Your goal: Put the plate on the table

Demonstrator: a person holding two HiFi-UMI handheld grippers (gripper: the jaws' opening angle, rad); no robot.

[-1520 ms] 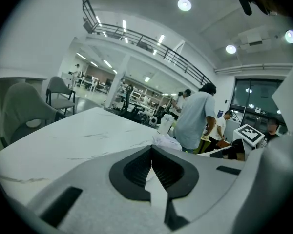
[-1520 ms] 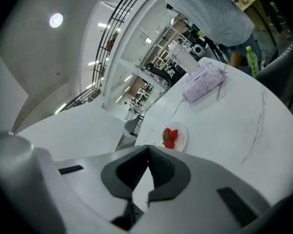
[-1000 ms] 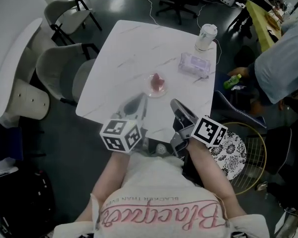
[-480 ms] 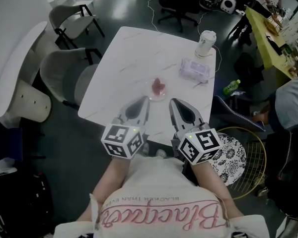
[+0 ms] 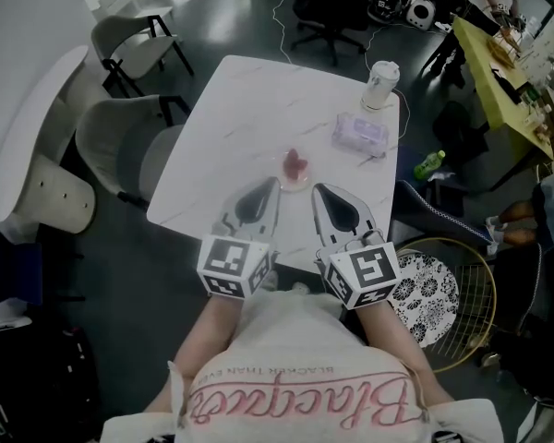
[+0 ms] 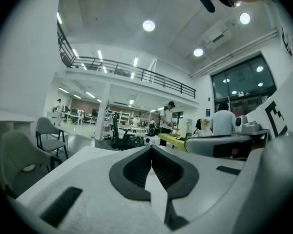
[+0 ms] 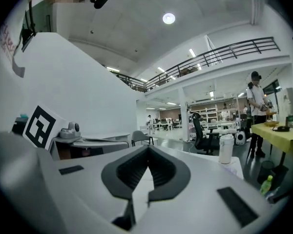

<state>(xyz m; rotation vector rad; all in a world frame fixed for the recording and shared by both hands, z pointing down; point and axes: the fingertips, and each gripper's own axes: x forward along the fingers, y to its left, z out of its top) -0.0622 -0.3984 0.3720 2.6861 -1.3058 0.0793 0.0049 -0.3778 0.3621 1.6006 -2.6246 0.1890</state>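
Note:
A small clear plate (image 5: 294,170) with something red on it rests on the white marble table (image 5: 249,100), near the front edge. Over that edge, just short of the plate, my left gripper (image 5: 272,184) and right gripper (image 5: 317,190) hover side by side, one to each side of it. Both point roughly level across the table. The left gripper (image 6: 150,148) is shut with nothing in it in its own view. Likewise the right gripper (image 7: 147,148) is shut and empty. Neither touches the plate, and neither gripper view shows it.
A lidded paper cup (image 5: 382,69) and a pack of wipes (image 5: 360,130) sit at the table's far right. Grey chairs (image 5: 120,146) stand to the left. A patterned round seat (image 5: 427,289) and a green bottle (image 5: 428,162) are to the right.
Both grippers have risen and drawn level with each other. The right one has rolled, so its marker cube now faces up. The person at the right has left the view.

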